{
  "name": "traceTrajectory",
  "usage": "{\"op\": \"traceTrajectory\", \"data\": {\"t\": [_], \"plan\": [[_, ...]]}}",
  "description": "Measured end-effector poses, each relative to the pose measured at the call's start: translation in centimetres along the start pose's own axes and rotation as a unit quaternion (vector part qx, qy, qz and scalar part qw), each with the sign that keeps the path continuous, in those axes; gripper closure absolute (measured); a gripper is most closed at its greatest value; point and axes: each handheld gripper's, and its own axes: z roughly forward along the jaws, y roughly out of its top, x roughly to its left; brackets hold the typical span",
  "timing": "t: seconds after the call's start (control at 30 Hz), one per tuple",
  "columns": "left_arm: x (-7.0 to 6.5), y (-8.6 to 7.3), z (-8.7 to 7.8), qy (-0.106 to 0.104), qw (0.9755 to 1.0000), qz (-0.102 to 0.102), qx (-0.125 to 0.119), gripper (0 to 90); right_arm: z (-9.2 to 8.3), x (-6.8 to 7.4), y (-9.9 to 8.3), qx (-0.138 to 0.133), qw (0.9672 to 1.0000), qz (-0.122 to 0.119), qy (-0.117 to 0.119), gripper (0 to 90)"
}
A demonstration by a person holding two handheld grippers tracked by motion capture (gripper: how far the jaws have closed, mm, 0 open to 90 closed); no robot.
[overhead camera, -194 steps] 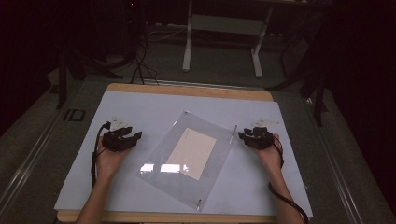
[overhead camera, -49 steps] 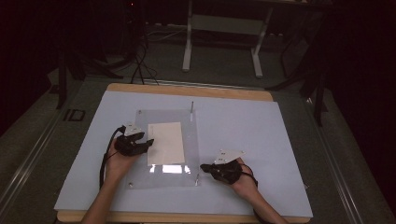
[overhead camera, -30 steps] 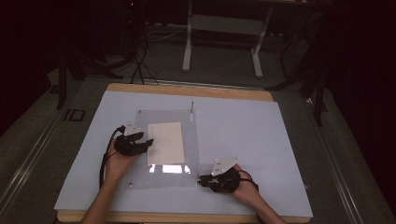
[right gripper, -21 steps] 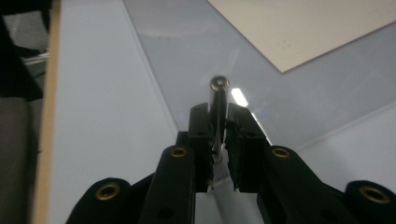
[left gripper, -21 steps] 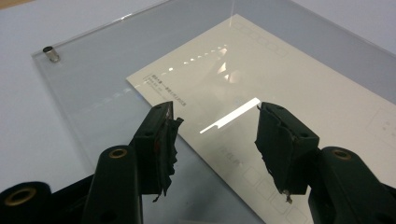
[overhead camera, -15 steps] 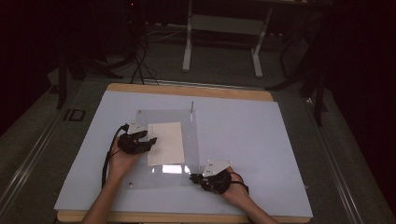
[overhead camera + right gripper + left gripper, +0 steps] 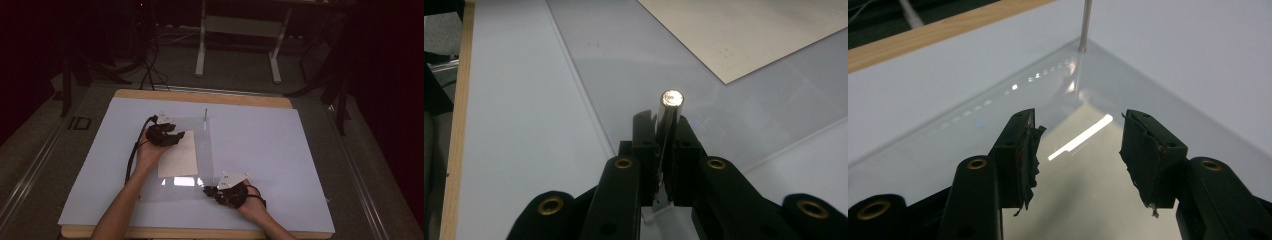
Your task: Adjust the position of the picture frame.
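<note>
The right gripper (image 7: 663,150) is clenched on a short metal pin (image 7: 669,125) that stands upright at the near corner of the clear plastic sheet (image 7: 200,187), most likely to steady or lift that corner while the other hand works on the sheet. The left gripper (image 7: 1080,150) is released, its jaws standing apart with nothing between them, and it hovers over the sheet and the paper (image 7: 179,156) under it, probably heading for the second pin (image 7: 1086,25) at the far corner straight ahead of it.

The right gripper view makes the hold plain: the pin rises between the two jaws, with the sheet's edge running off ahead and the paper's corner further up and to the right. From the high view that pin is hidden under the right gripper (image 7: 220,191). The high view gives the layout instead: the left gripper (image 7: 170,137) at the paper's far edge, the right one well apart at the sheet's near corner, all on the pale bench (image 7: 280,150).
</note>
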Motion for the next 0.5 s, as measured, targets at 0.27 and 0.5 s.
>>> {"op": "traceTrajectory", "data": {"t": [0.27,0.5], "plan": [[1.1,2.6,4.2,-0.011,0.9997,-0.022,0.0,49.8,0.0,-0.1,0.0,0.0,1.0,0.0,0.004,85.0],[0.5,5.0,6.9,-0.004,0.9999,-0.01,0.007,50.0,0.0,-0.1,0.0,-0.002,1.0,0.005,0.005,84.9]]}}
